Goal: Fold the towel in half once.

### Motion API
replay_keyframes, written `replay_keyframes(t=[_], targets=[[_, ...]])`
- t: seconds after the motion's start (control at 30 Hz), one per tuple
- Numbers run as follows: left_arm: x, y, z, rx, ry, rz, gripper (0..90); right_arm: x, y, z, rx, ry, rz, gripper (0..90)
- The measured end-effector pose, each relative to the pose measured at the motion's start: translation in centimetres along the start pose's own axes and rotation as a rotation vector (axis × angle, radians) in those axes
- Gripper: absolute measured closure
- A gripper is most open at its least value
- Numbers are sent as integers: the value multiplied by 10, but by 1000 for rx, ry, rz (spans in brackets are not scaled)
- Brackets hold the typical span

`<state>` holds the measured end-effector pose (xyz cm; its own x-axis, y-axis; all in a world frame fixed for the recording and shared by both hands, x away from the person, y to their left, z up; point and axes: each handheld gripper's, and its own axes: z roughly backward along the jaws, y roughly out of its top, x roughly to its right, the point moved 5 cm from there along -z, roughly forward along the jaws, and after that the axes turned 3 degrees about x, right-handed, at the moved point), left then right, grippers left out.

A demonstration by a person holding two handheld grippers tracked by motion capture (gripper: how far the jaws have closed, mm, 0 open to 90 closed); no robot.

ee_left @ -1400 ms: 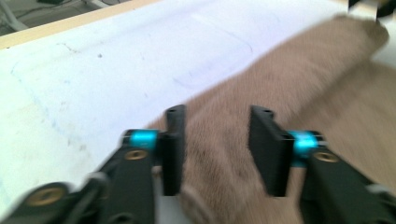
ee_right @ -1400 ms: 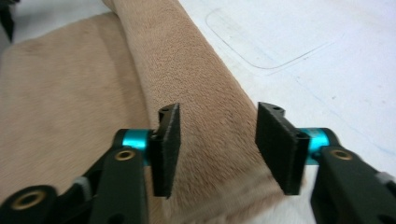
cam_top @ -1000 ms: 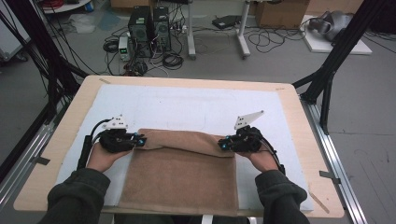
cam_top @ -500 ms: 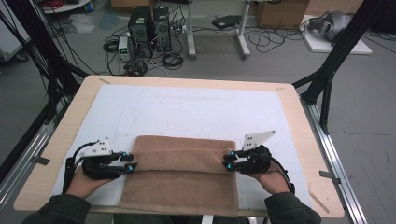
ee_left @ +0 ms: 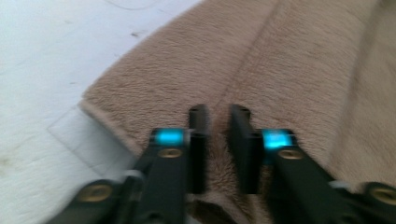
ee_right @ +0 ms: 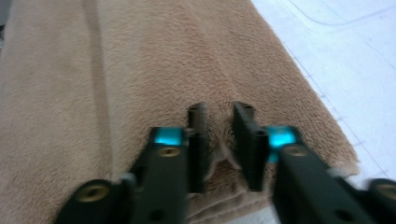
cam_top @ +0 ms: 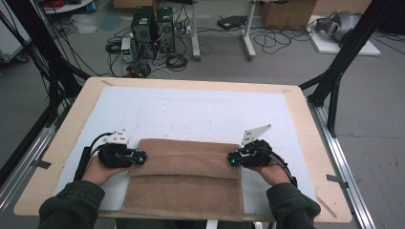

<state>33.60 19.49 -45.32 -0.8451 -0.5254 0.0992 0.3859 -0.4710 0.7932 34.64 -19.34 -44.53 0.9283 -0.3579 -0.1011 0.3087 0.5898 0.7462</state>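
A brown towel (cam_top: 186,191) lies folded on the white mat, its upper layer forming a band across the far half. My left gripper (cam_top: 142,157) is at the band's left end and my right gripper (cam_top: 230,159) at its right end, both lying low and pointing inward. In the left gripper view the jaws (ee_left: 219,114) have just been closing and pinch a ridge of towel (ee_left: 280,60). The right gripper (ee_right: 220,112) has likewise just been closing, with a tuft of towel (ee_right: 140,60) squeezed between its pads.
The white mat (cam_top: 191,109) covers a wooden table (cam_top: 305,124) with open mat beyond the towel. Black frame posts (cam_top: 334,81) stand at the table's far corners. Computers and cables (cam_top: 153,33) sit on the floor behind.
Both hands drew back and outward off the towel, then came inward again onto its side ends. The towel's far part now lies flat as a folded band.
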Motion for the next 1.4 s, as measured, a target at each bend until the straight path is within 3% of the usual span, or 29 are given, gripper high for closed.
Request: replay_keyframes(t=[0.1, 0.23, 0.33, 0.4, 0.43, 0.47, 0.5, 0.53, 0.57, 0.63, 0.67, 0.73, 0.8, 0.87, 0.93, 1.0, 1.07, 1.13, 1.2, 1.23, 1.27, 1.3, 1.33, 1.37, 1.4], targets=[[-1, 7, 6, 30, 24, -5, 860, -1, 8, 8, 22, 2, 16, 833], [-10, 26, 15, 137, 99, 13, 861, 7, 22, 21, 51, -6, 21, 838], [-25, 44, 11, 199, 176, 28, 861, 19, 32, 24, 56, -20, 17, 842], [-42, 66, 4, 297, 289, 44, 862, 37, 43, 26, 72, -103, 28, 847], [-51, 76, 1, 328, 352, 39, 857, 51, 52, 29, 111, -174, 16, 839], [-66, 91, -3, 373, 467, 27, 818, 65, 59, 33, 143, -249, -1, 764], [-78, 98, -4, 392, 566, 54, 744, 83, 68, 38, 204, -362, -57, 675], [-87, 100, -4, 400, 590, 121, 633, 95, 70, 40, 225, -404, -104, 672], [-92, 99, -6, 398, 566, 162, 592, 99, 70, 39, 227, -408, -136, 671], [-93, 88, -11, 328, 519, 161, 593, 99, 64, 33, 210, -391, -144, 653], [-91, 82, -15, 301, 482, 156, 583, 96, 60, 28, 204, -365, -140, 647], [-87, 69, -20, 262, 446, 166, 574, 89, 50, 15, 163, -278, -147, 618], [-83, 56, -24, 222, 405, 177, 560, 82, 39, 2, 102, -253, -142, 608], [-77, 44, -27, 193, 364, 178, 554, 77, 30, -6, 86, -219, -151, 608], [-77, 32, -32, 127, 369, 181, 556, 75, 20, -11, 59, -231, -147, 602], [-83, 25, -36, 103, 372, 202, 548, 81, 13, -14, 32, -252, -180, 582], [-91, 26, -38, 141, 405, 227, 532, 93, 12, -10, 63, -323, -211, 584], [-100, 27, -41, 157, 441, 253, 524, 106, 11, -8, 63, -362, -259, 553], [-108, 22, -46, 120, 449, 303, 516, 116, 7, -14, 32, -354, -321, 481], [-110, 18, -50, 106, 422, 340, 534, 120, 4, -20, 22, -324, -341, 464], [-110, 17, -51, 111, 421, 341, 569, 123, 2, -26, 8, -314, -349, 464], [-108, 18, -51, 120, 384, 332, 633, 124, 1, -30, 15, -314, -354, 486], [-106, 19, -52, 113, 374, 314, 789, 125, 1, -29, 38, -308, -359, 584], [-104, 21, -52, 105, 387, 293, 826, 124, 2, -30, 68, -232, -389, 751], [-102, 23, -52, 93, 386, 293, 847, 122, 3, -29, 78, -197, -383, 829]])
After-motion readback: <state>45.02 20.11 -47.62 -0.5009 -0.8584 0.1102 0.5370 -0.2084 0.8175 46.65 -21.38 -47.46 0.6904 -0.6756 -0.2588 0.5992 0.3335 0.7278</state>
